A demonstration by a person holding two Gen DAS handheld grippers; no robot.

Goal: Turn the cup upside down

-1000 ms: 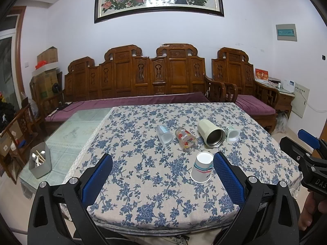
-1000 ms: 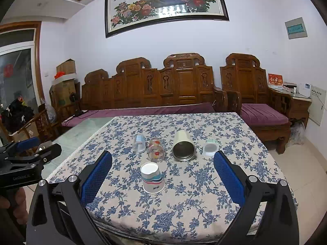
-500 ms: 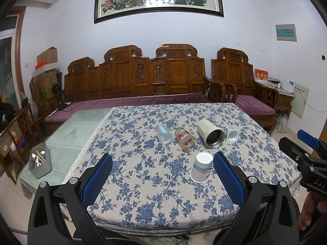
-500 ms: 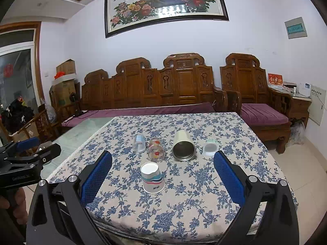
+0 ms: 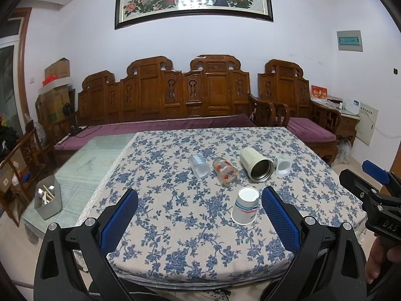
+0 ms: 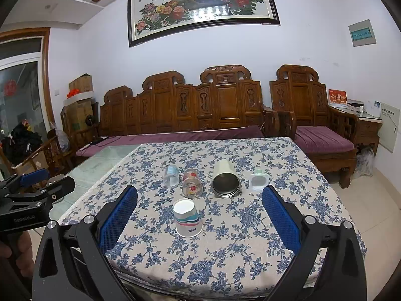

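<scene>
A white paper cup with teal, pink and blue stripes [image 6: 187,217] stands upside down, wide mouth on the blue-and-white floral tablecloth [image 6: 225,255], near the table's front edge. Both grippers hover at that near edge with their blue-padded fingers spread wide apart, holding nothing.

In the right wrist view the striped cup sits between the fingers of the right gripper [image 6: 199,215], a little left of centre and touching neither pad. In the left wrist view the same cup [image 5: 245,208] lies just beside the right-hand pad of the left gripper [image 5: 199,217], apart from it.

Beyond the cup, four vessels lie on their sides in a row: a clear plastic cup [image 6: 171,176], a clear glass with red flowers [image 6: 191,183], a cream metal tumbler with a dark steel inside [image 6: 225,181] and a small pale green cup [image 6: 258,181].

Only the left wrist view shows a grey container of utensils [image 5: 48,200] on the glass table at far left.
</scene>
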